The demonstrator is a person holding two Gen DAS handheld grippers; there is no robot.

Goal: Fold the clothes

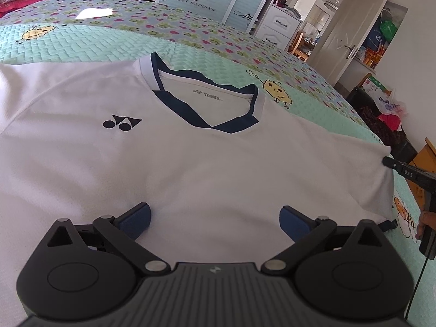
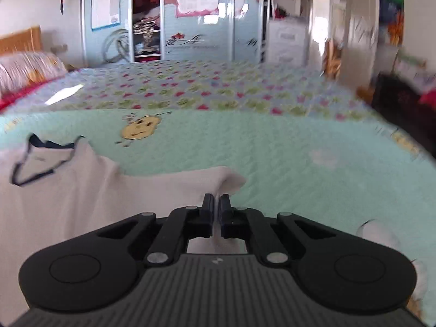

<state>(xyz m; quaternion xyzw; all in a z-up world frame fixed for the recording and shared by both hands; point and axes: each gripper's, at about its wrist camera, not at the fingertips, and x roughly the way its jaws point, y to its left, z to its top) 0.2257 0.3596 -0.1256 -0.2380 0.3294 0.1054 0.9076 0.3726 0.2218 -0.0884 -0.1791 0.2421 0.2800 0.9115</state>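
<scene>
White shirt (image 1: 190,163) on bed; right gripper (image 2: 217,204) pinches its three-o'clock sleeve, left gripper (image 1: 215,218) gapes; next, fold inward.

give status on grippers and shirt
Left gripper open above shirt. Right gripper shut on sleeve. Shirt flat on bed, nothing in way.
</scene>
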